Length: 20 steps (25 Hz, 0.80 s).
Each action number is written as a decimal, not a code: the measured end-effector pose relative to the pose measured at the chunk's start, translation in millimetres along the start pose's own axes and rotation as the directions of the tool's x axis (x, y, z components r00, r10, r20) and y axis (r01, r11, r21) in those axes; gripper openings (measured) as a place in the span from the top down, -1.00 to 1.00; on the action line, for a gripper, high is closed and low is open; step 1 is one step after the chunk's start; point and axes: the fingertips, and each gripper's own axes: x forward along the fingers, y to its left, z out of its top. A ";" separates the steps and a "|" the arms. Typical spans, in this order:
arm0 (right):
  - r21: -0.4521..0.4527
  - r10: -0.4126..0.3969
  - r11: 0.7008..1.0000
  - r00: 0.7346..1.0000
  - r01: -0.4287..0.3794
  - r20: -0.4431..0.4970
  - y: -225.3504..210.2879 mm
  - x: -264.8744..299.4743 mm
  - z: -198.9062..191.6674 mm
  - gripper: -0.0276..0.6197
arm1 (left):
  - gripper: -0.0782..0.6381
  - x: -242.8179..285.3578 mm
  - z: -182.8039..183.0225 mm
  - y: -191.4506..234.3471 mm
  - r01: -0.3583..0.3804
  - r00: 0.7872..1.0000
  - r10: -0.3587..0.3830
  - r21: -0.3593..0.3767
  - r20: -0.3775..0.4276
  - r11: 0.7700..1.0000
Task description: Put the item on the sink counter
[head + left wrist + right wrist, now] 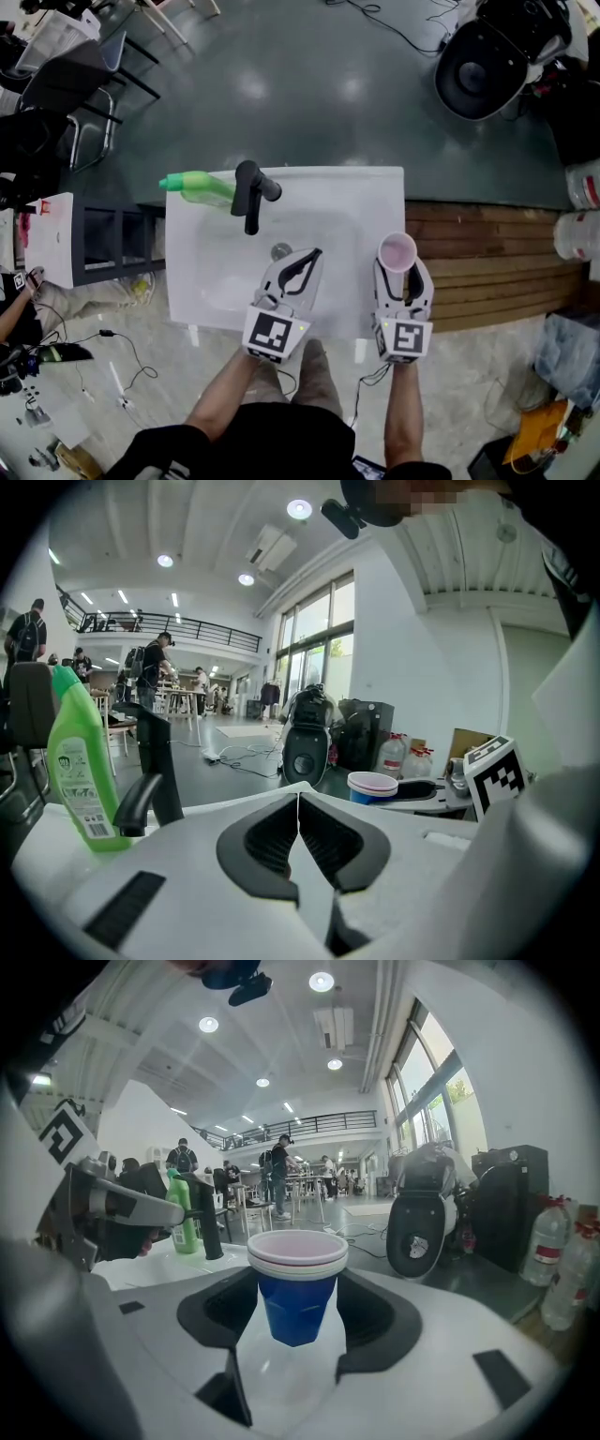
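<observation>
A blue cup [397,251] with a pale pink-white rim sits between the jaws of my right gripper [401,267], which is shut on it above the right strip of the white sink counter [375,187]. In the right gripper view the cup [295,1288] stands upright between the black pads. My left gripper [314,255] hangs over the front of the basin, shut with nothing in it; its pads meet in a line [298,803]. A black faucet [248,192] and a green bottle [197,187] stand at the counter's back left.
A wooden slatted platform [487,262] adjoins the sink on the right, with large water bottles [581,187] past it. A black and white round machine [483,56] sits far right. Chairs [75,84] stand at the far left. Cables lie on the floor.
</observation>
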 end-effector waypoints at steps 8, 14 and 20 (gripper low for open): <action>-0.008 0.007 1.000 1.000 -0.008 -0.017 -3.1 14.8 -9.6 0.10 | 0.76 6.7 -8.3 4.4 -0.008 1.000 0.008 -0.011 -0.016 1.000; -0.012 0.008 1.000 1.000 -0.008 -0.023 -5.4 20.6 -14.2 0.10 | 0.76 10.9 -10.6 5.9 -0.014 1.000 0.014 -0.019 -0.018 1.000; -0.017 0.015 1.000 0.999 -0.016 -0.029 -2.1 26.0 -11.1 0.09 | 0.76 11.2 -13.2 7.5 -0.018 1.000 0.017 -0.019 -0.022 1.000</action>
